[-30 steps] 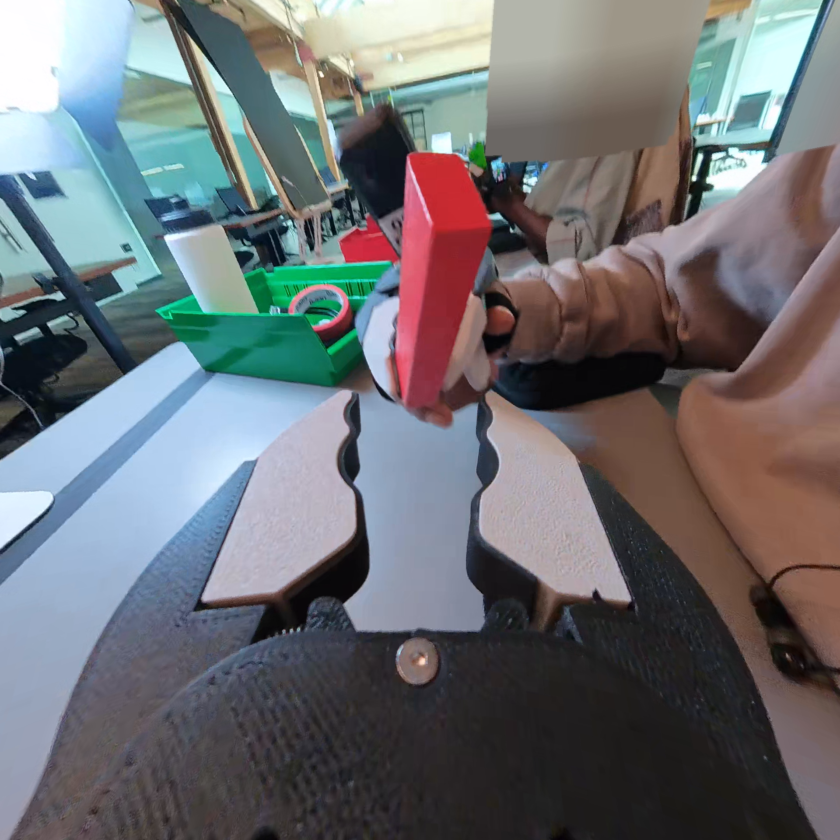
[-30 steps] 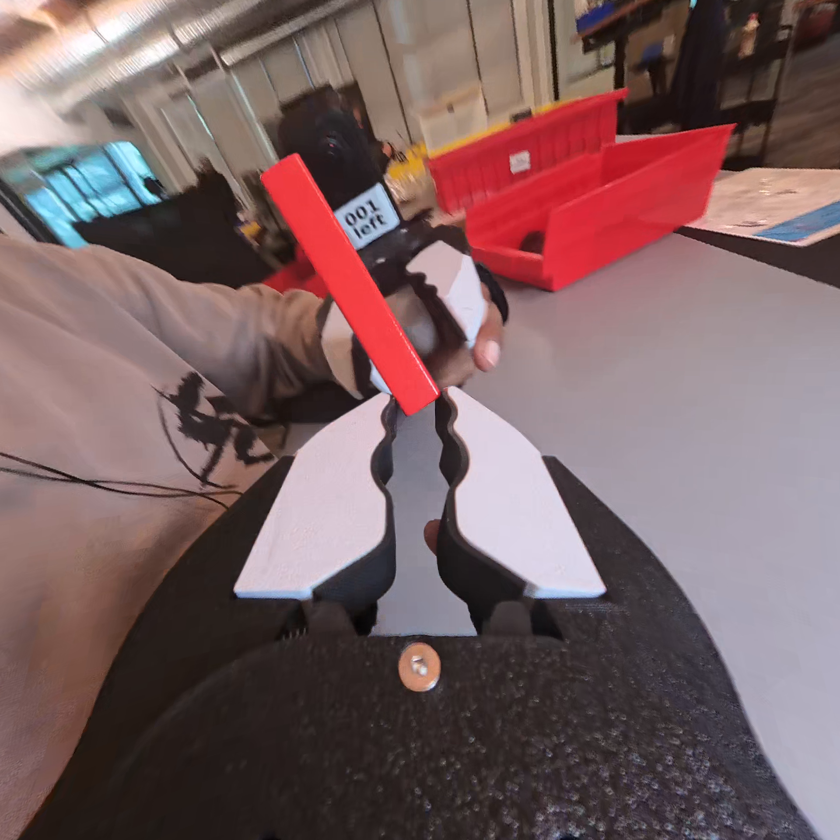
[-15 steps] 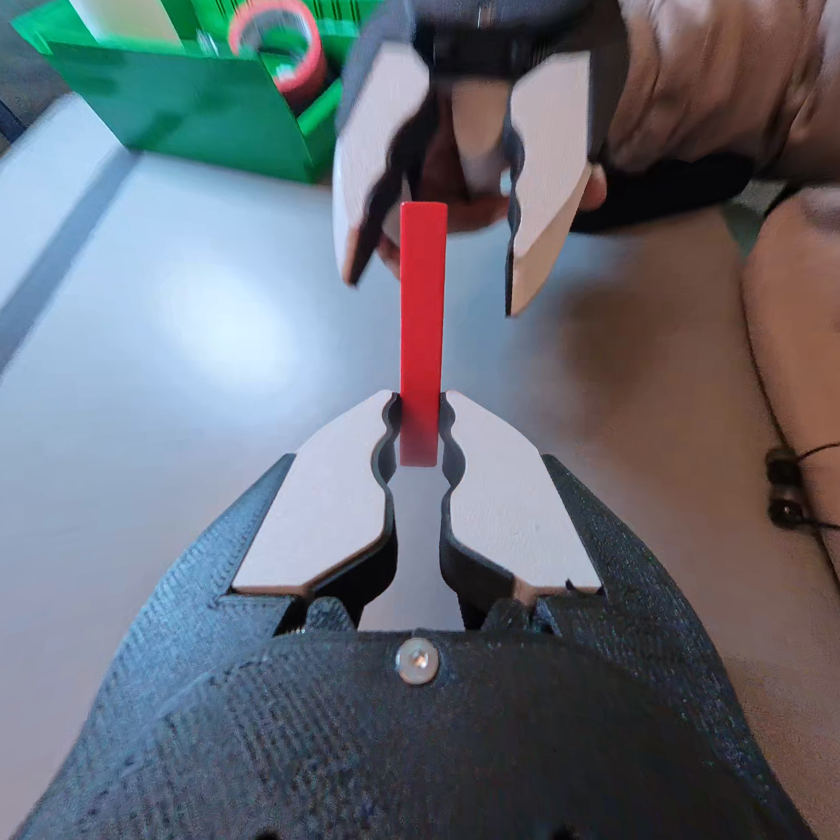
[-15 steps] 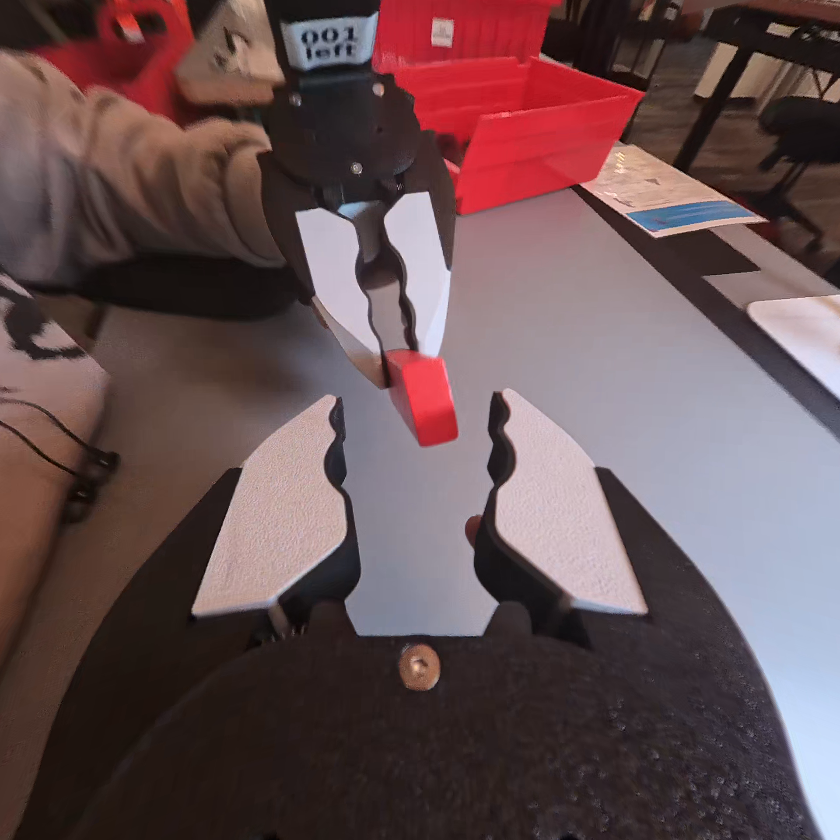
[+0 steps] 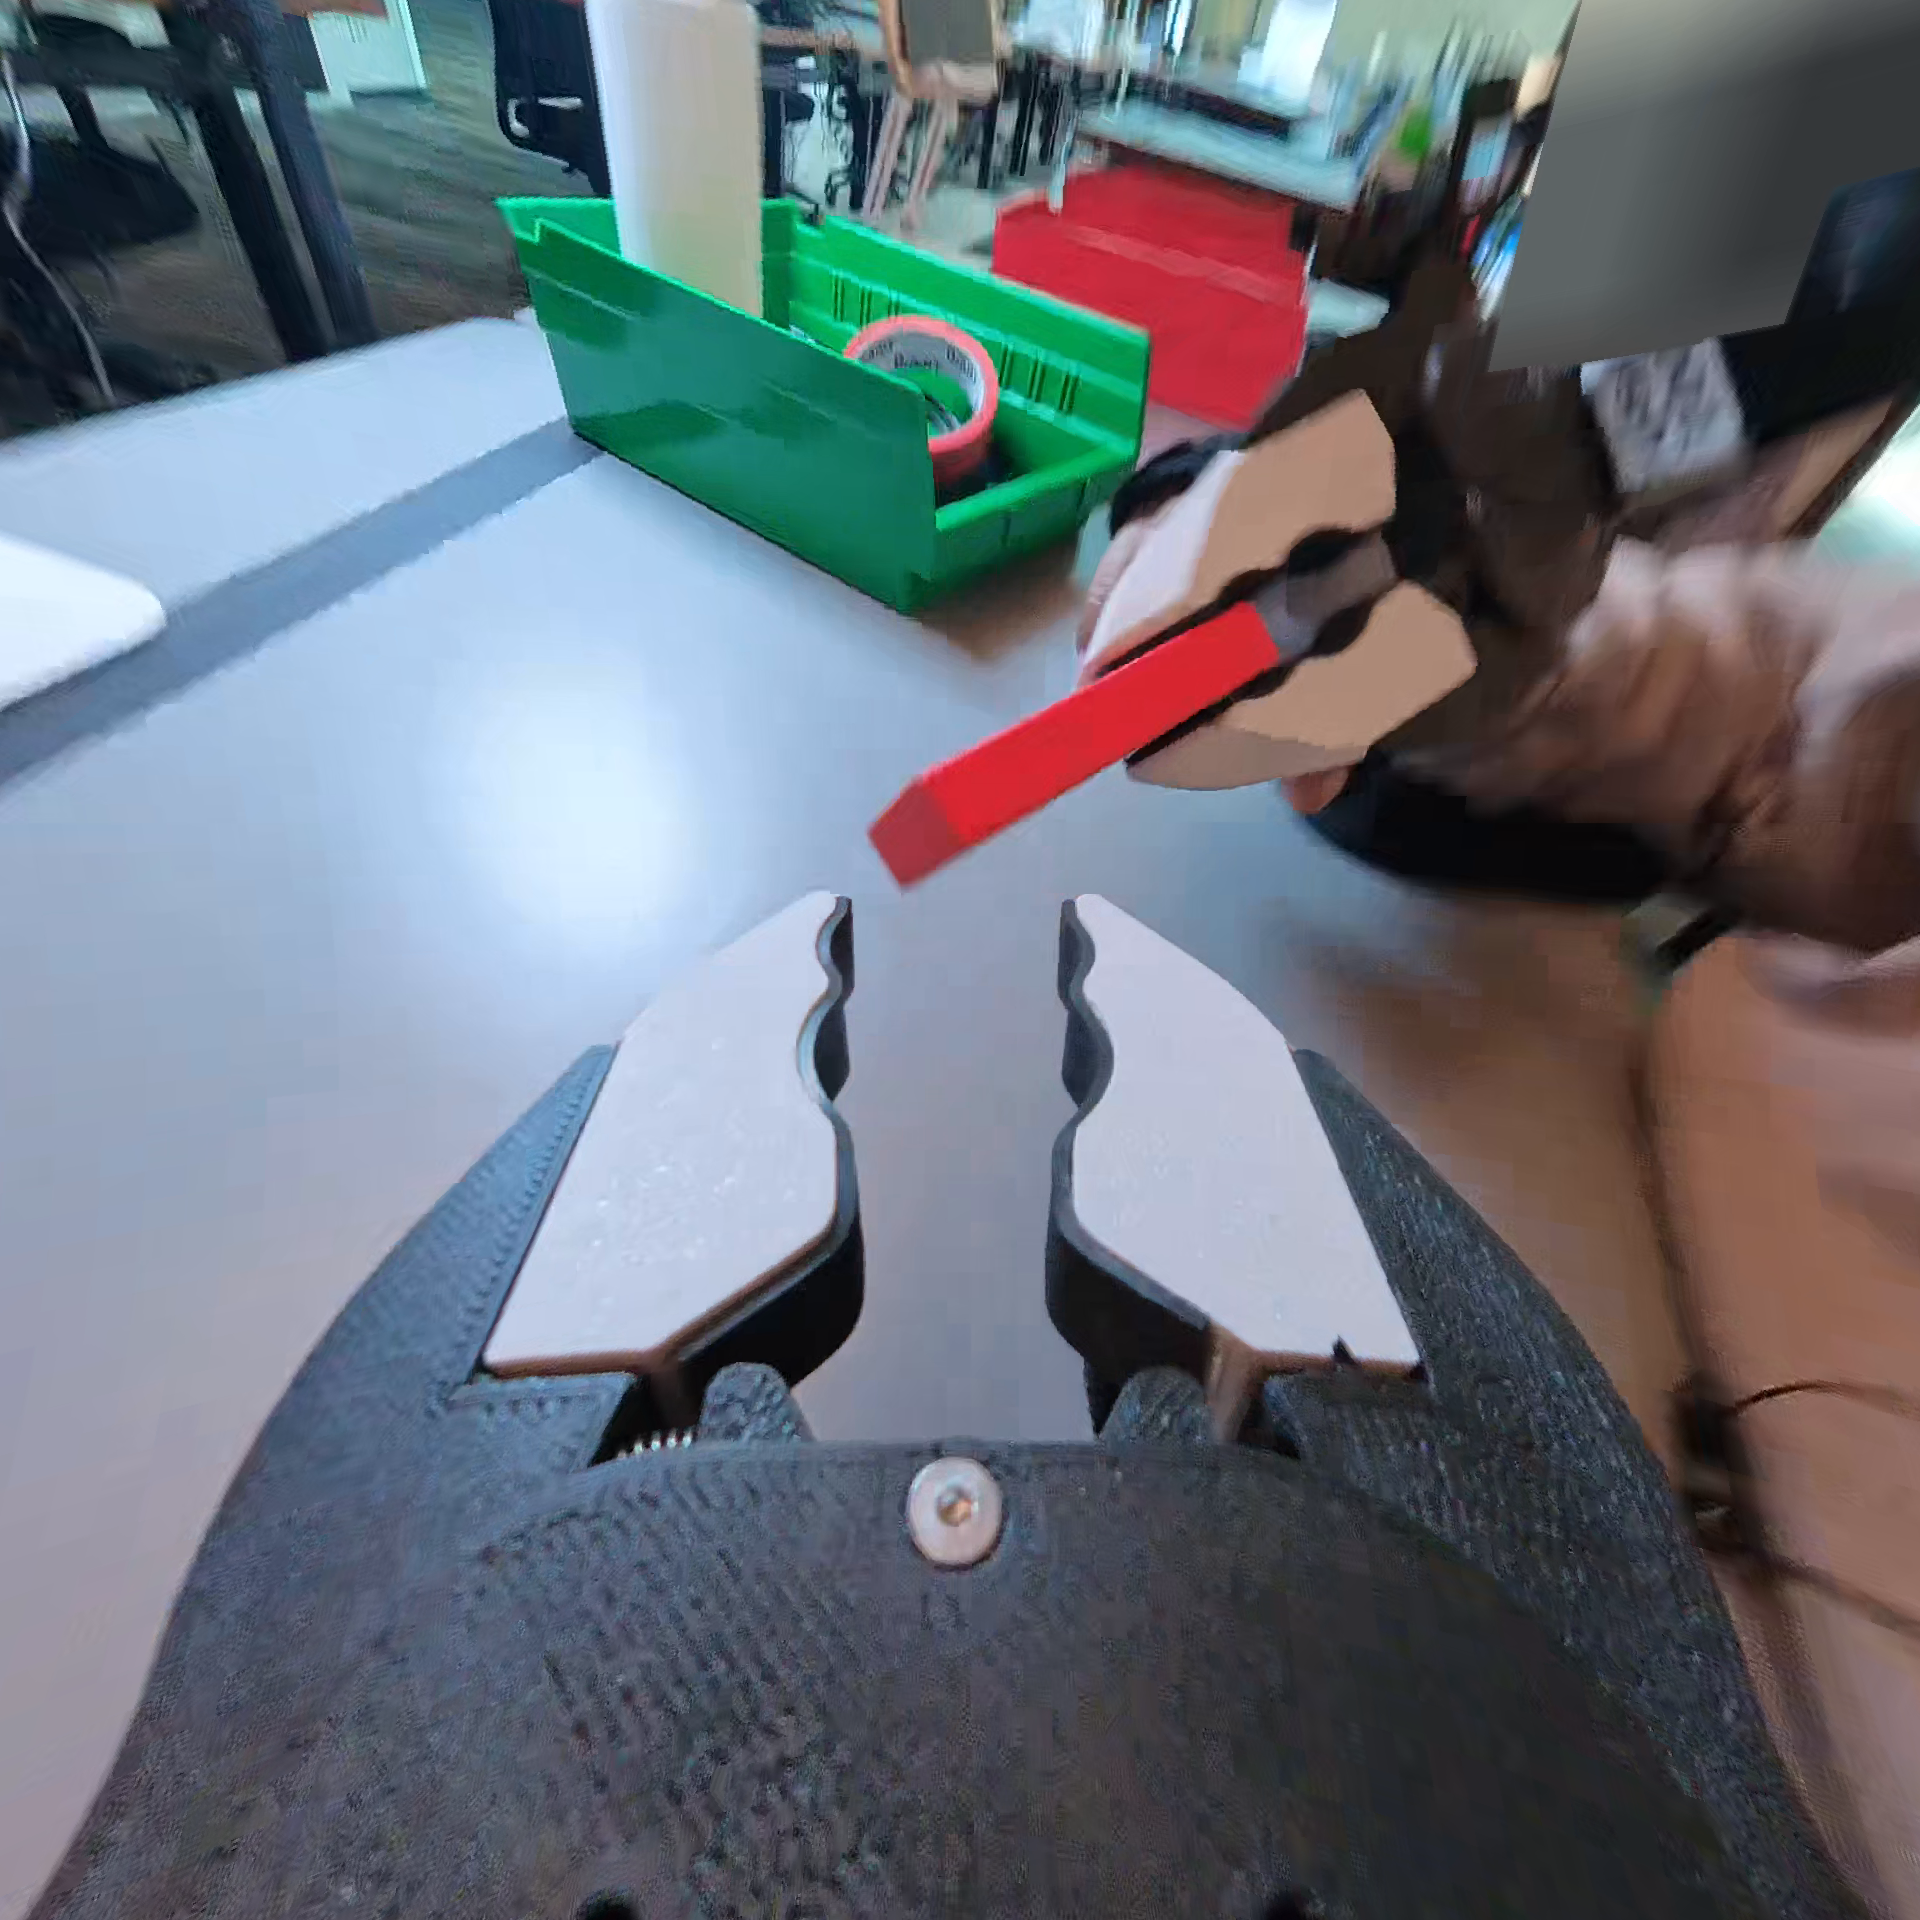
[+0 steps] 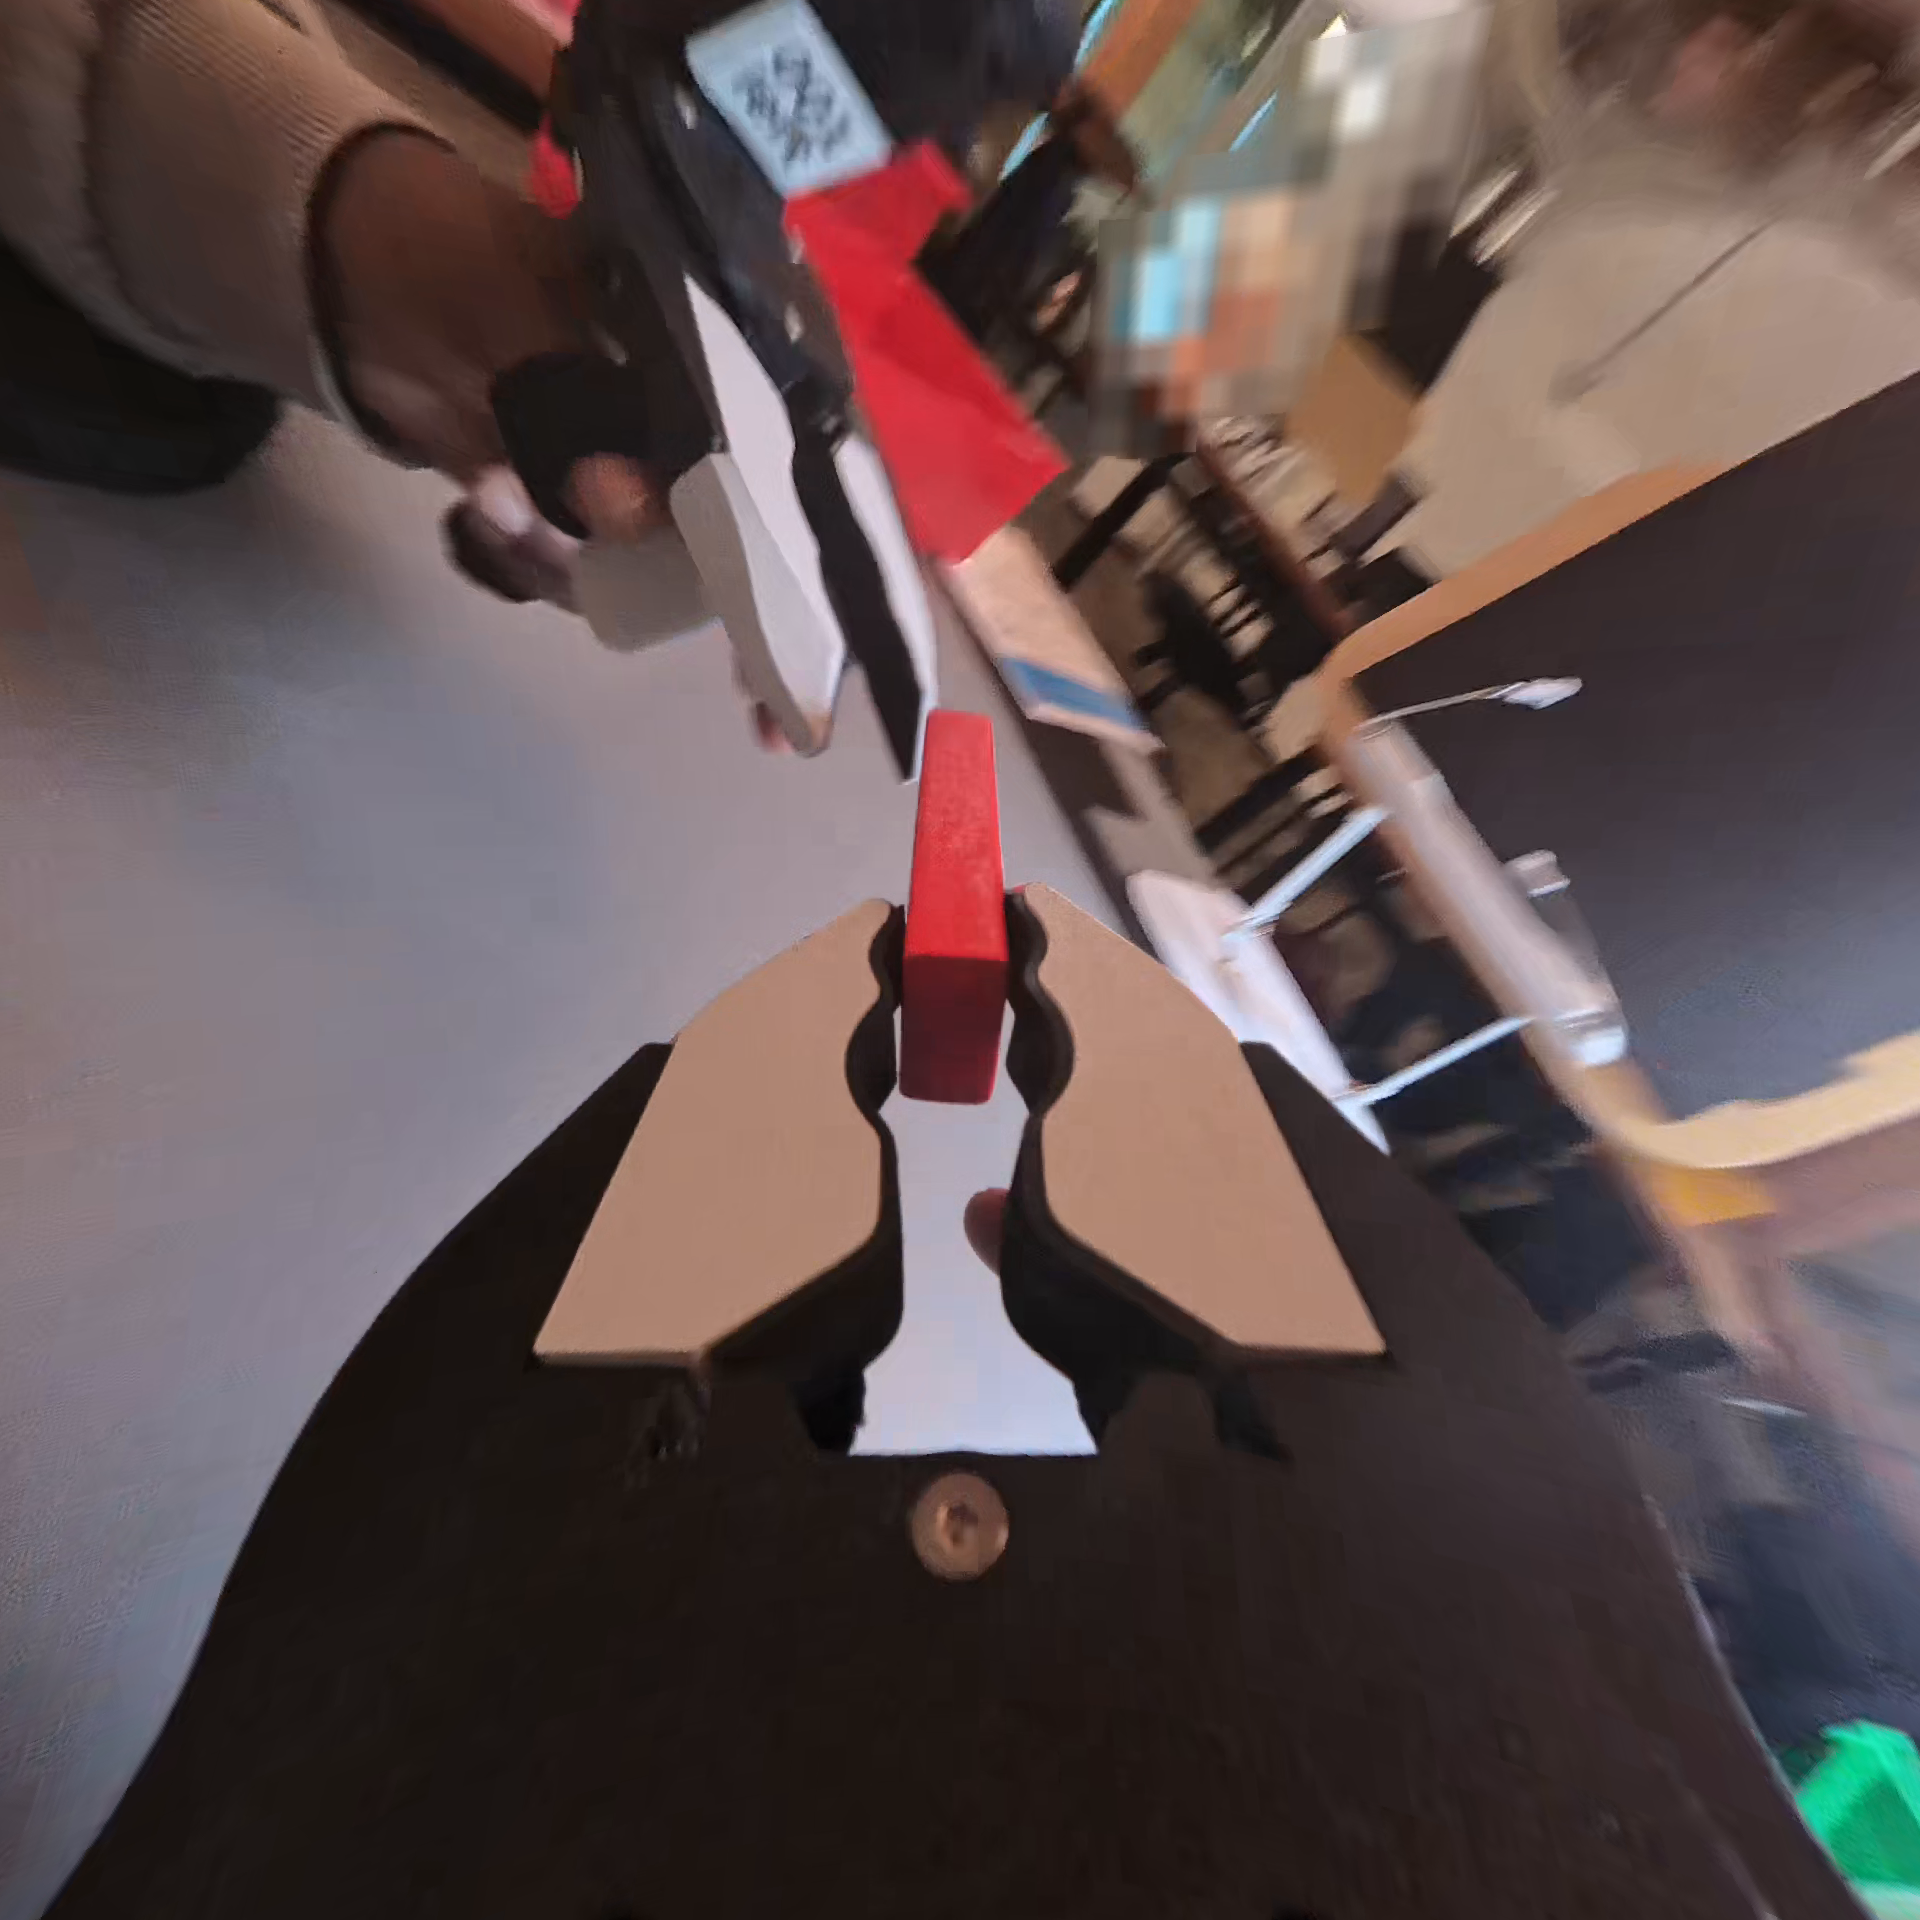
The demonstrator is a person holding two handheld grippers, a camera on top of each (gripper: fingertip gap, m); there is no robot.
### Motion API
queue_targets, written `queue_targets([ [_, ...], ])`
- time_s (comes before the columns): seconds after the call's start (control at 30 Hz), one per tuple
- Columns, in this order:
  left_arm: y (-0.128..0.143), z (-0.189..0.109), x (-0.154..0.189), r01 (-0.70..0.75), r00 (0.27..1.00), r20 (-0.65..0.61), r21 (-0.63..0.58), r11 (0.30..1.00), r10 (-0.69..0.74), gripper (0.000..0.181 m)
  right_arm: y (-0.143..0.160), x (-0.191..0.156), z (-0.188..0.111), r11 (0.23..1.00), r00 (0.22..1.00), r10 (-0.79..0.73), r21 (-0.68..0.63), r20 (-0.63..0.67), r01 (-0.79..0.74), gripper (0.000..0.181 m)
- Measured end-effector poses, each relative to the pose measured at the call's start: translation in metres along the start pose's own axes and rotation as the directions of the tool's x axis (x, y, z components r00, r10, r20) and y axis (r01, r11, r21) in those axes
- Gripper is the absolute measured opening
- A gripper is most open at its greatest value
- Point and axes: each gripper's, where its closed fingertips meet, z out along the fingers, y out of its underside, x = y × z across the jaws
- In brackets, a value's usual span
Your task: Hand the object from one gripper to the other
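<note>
The red block [image 6: 954, 935] has passed from the left gripper [image 5: 954, 914], now open, into the right gripper's [image 6: 954, 904] closed grip.

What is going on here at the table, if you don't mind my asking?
A person holds a gripper in each hand and is passing a red block between them. The right gripper is shut on one end of the block. The left gripper is open and empty, with the block's free end just ahead of its fingertips, above the grey table. A green bin sits farther back.
</note>
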Motion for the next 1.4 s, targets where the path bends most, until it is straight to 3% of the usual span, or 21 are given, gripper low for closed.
queue_targets([
  [0.03,-0.004,-0.001,0.001,0.142,0.988,-0.07,0.039,0.989,-0.139,0.043,-0.005,0.009,-0.003,0.996,0.993,-0.083,0.017,-0.088,0.085,0.017],
  [0.1,-0.02,-0.004,0.014,0.441,0.868,-0.303,0.1,0.892,-0.394,0.048,-0.012,0.02,-0.007,0.941,0.907,-0.333,-0.026,-0.257,0.338,0.017],
  [0.17,-0.035,-0.007,0.021,0.67,0.678,-0.492,0.108,0.734,-0.546,0.049,-0.02,0.016,-0.007,0.794,0.726,-0.593,-0.105,-0.348,0.599,0.017],
  [0.2,-0.036,-0.004,0.022,0.728,0.619,-0.526,0.103,0.678,-0.584,0.045,-0.024,0.008,-0.005,0.727,0.657,-0.667,-0.115,-0.352,0.676,0.017],
  [0.33,-0.03,0.009,0.034,0.774,0.553,-0.561,0.074,0.628,-0.616,0.032,-0.028,-0.033,0.016,0.627,0.585,-0.76,-0.081,-0.283,0.775,0.018],
  [0.4,-0.025,0.009,0.034,0.697,0.641,-0.516,0.081,0.712,-0.568,0.026,-0.029,-0.04,0.019,0.644,0.609,-0.748,-0.065,-0.263,0.763,0.021],
  [0.53,-0.032,-0.003,0.027,0.509,0.815,-0.418,0.182,0.841,-0.402,0.017,-0.033,-0.046,0.016,0.846,0.845,-0.514,0.075,-0.148,0.527,0.032],
  [0.6,-0.035,-0.009,0.025,0.307,0.922,-0.314,0.235,0.922,-0.227,0.017,-0.037,-0.043,0.013,0.961,0.971,-0.237,0.133,-0.043,0.241,0.041],
  [0.63,-0.036,-0.012,0.026,0.187,0.959,-0.257,0.252,0.95,-0.121,0.017,-0.037,-0.039,0.012,0.987,0.997,-0.078,0.14,0.015,0.075,0.045],
  [0.7,-0.038,-0.016,0.038,-0.059,0.979,-0.172,0.263,0.963,0.107,0.017,-0.035,-0.035,0.011,0.962,0.961,0.226,0.123,0.158,-0.246,0.055],
  [0.77,-0.038,-0.017,0.059,-0.286,0.936,-0.122,0.276,0.917,0.329,0.017,-0.033,-0.038,0.009,0.882,0.854,0.42,0.083,0.308,-0.464,0.059],
  [0.83,-0.033,-0.014,0.078,-0.443,0.871,-0.093,0.276,0.853,0.482,0.017,-0.034,-0.043,0.006,0.82,0.764,0.501,0.058,0.405,-0.569,0.061],
  [0.87,-0.031,-0.012,0.085,-0.495,0.842,-0.081,0.276,0.824,0.533,0.017,-0.037,-0.049,0.003,0.806,0.73,0.501,0.059,0.464,-0.589,0.052],
  [0.93,-0.024,-0.008,0.094,-0.567,0.794,-0.073,0.268,0.779,0.603,0.017,-0.043,-0.054,-0.001,0.828,0.758,0.439,0.11,0.482,-0.55,0.029],
  [0.97,-0.023,-0.007,0.095,-0.594,0.777,-0.058,0.265,0.76,0.627,0.017,-0.046,-0.056,-0.004,0.871,0.815,0.351,0.157,0.461,-0.465,0.018],
  [1.03,-0.023,-0.009,0.094,-0.597,0.772,-0.064,0.27,0.756,0.633,0.017,-0.048,-0.052,-0.007,0.933,0.904,0.213,0.198,0.372,-0.301,0.017],
  [1.2,-0.039,-0.018,0.056,-0.344,0.925,-0.064,0.275,0.898,0.375,0.049,-0.027,0.013,-0.019,0.997,1.0,-0.002,0.077,0.024,0.0,0.017],
  [1.3,-0.045,-0.027,0.027,-0.268,0.961,0.01,0.279,0.922,0.276,0.054,0.003,0.084,-0.042,0.982,0.941,-0.178,-0.119,-0.287,0.149,0.017],
  [1.4,-0.041,-0.029,0.002,-0.249,0.968,0.098,0.229,0.941,0.232,0.054,0.051,0.158,-0.084,0.891,0.753,-0.398,-0.418,-0.523,0.181,0.016],
])
